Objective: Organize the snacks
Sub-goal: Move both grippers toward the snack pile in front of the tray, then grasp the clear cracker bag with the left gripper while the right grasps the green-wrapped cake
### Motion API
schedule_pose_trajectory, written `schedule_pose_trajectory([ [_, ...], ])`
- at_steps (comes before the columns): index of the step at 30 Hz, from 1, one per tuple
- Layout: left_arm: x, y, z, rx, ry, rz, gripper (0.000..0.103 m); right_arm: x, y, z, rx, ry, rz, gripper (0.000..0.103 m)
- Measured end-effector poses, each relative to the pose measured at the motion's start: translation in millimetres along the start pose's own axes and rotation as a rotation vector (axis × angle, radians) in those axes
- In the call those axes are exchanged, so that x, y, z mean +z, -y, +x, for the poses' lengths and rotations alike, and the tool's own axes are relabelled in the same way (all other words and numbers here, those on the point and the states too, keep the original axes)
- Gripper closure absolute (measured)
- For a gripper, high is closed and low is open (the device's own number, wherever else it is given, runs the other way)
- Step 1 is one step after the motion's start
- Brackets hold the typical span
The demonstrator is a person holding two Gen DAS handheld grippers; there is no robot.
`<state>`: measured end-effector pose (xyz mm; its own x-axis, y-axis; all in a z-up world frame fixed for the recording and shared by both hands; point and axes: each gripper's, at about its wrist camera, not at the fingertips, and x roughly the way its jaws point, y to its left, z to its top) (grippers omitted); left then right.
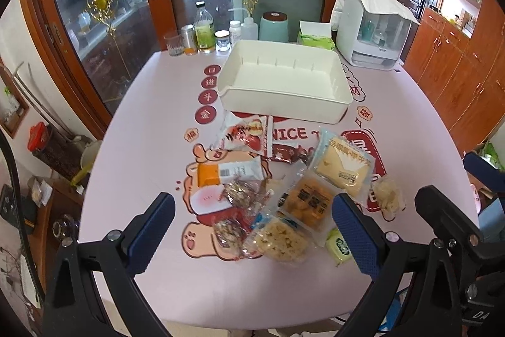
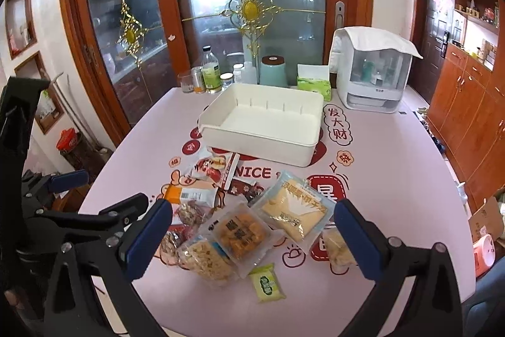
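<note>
Both hand-held grippers, left [image 1: 252, 229] and right [image 2: 252, 237], are wide apart, holding nothing. Pick one snack [image 2: 241, 234] from the top, drop it in the white box [image 2: 265, 144].

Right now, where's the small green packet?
The green packet lies at the near edge of the snack pile, just before the rice cake and orange pastry.

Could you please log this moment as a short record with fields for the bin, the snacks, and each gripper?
bin: white bin, nothing inside, beyond the snacks
snacks: wrapped packets in a loose pile on the pink table, none in the bin
nearest packet: small green packet
left gripper: open, holding nothing, above the pile
right gripper: open, holding nothing
</note>
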<state>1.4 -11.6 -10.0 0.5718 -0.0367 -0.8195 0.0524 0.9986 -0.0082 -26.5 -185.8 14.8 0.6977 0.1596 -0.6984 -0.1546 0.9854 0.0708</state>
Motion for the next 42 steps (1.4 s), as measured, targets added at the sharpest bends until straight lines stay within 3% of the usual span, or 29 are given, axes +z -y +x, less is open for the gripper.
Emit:
schedule_pose_trajectory([
  [5,-6.2,8.6,8.1,0.007,-0.014,-0.025,0.004,-5.0,9.0,2.5,0.009,-0.009,-0.027,0.0],
  [14,-20.3,22.5,26.0,0.096,-0.011,-0.067,0.004,-16.9,42.8,17.4,0.05,-0.04,-0.058,0.0],
  [21,-40.3,19.3,49.5,0.125,-0.075,-0.121,0.004,-45.0,63.7,46.5,0.091,-0.114,-0.095,0.0],
  [26,-51.7,16.8,70.7,0.144,-0.124,-0.092,0.004,-67.3,64.9,72.8,0.113,-0.179,-0.132,0.0],
  [32,-72.7,-1.8,110.2,0.114,-0.228,-0.033,0.004,-98.4,58.8,114.0,0.128,-0.301,-0.186,0.001],
  [38,-96.2,-29.4,148.6,0.03,-0.358,-0.082,0.004,-128.5,53.8,148.6,0.152,-0.416,-0.218,0.003],
  [42,-102.9,-29.3,162.3,-0.007,-0.408,-0.122,0.005,-142.5,46.0,167.0,0.159,-0.477,-0.235,0.016],
])
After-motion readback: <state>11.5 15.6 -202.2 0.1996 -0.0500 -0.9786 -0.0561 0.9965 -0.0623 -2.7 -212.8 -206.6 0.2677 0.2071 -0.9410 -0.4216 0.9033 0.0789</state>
